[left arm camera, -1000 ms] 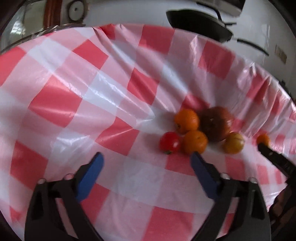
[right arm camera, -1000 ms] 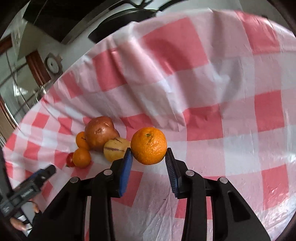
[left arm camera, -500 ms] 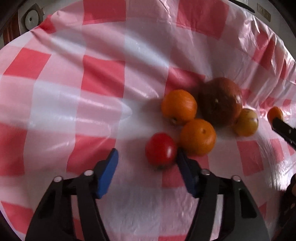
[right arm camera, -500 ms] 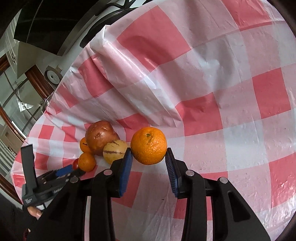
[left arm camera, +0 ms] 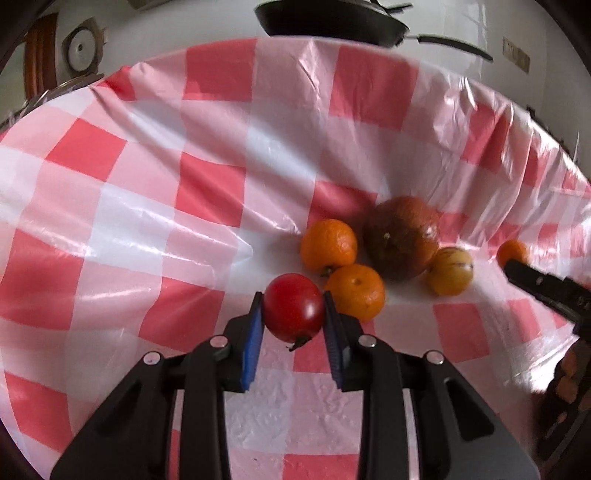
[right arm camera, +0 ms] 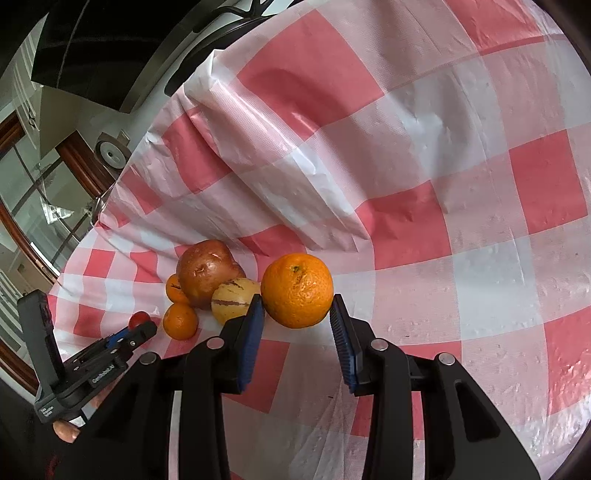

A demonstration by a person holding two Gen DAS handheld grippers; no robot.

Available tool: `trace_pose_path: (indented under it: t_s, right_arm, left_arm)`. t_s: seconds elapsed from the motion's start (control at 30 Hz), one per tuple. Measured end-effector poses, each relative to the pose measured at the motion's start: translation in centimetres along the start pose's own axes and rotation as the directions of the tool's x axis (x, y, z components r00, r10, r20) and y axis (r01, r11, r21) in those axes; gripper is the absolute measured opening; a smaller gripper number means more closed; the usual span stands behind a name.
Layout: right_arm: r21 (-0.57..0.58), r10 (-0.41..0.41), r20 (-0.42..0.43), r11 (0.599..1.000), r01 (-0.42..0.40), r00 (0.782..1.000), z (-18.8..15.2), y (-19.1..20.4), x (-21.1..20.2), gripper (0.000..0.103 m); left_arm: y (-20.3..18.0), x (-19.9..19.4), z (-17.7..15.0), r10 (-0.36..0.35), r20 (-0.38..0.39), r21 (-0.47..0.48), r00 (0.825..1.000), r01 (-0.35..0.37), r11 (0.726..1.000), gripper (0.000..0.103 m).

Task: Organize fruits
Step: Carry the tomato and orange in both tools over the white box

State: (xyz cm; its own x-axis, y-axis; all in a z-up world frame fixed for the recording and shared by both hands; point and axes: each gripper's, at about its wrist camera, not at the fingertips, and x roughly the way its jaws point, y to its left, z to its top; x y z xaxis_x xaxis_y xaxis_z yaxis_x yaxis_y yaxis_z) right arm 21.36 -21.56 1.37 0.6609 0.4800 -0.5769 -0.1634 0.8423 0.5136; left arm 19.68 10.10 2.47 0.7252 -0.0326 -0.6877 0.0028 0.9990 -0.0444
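My left gripper is shut on a red tomato at the near edge of a fruit cluster on the red-and-white checked cloth. Behind it lie two small oranges, a large brown-red fruit and a striped yellow fruit. My right gripper is shut on a large orange, held just right of the cluster. The right wrist view shows the brown-red fruit, the yellow fruit and the left gripper.
The plastic cloth is creased, with a raised fold behind the fruit. A dark pan sits beyond the table's far edge. A wall and a door frame lie to the left.
My left gripper moved in over the tomato and closed on it. My right gripper kept hold of the large orange and barely shifted.
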Motion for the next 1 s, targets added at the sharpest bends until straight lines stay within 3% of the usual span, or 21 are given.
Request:
trace_pose_path:
  t_s: [0.23, 0.5, 0.57, 0.7, 0.83, 1.0]
  right_arm:
    - [0.041, -0.010, 0.020, 0.999, 0.009, 1.000, 0.2, -0.6, -0.2, 0.037]
    - [0.081, -0.077, 0.047, 0.994, 0.073, 0.996, -1.0, -0.1, -2.2, 0.037]
    - [0.088, -0.035, 0.037, 0.996, 0.032, 0.999, -2.4, 0.9, -3.5, 0.037]
    - [-0.021, 0.027, 0.022, 0.999, -0.026, 0.999, -5.8, 6.2, -7.4, 0.037]
    - [-0.132, 0.034, 0.002, 0.991, -0.033, 0.999, -9.5, 10.8, -10.3, 0.037]
    - [-0.160, 0.098, -0.039, 0.982, -0.103, 0.994, -15.0, 14.4, -12.9, 0.037]
  left_arm:
    - [0.8, -3.8, -2.3, 0.014, 0.027, -0.095, 1.000, -0.012, 0.995, 0.030]
    - [-1.7, -10.1, -6.2, 0.046, 0.090, -0.137, 0.995, -0.033, 0.990, 0.031]
    - [-1.9, -11.8, -7.7, 0.076, 0.103, -0.124, 0.992, -0.063, 0.990, 0.031]
    - [-0.6, -14.7, -10.3, 0.113, 0.128, -0.131, 0.985, -0.096, 0.987, 0.031]
    - [0.8, -17.8, -12.6, 0.126, 0.138, -0.158, 0.982, -0.104, 0.982, 0.031]
    - [2.0, -20.5, -15.0, 0.164, 0.130, -0.141, 0.978, -0.146, 0.979, 0.031]
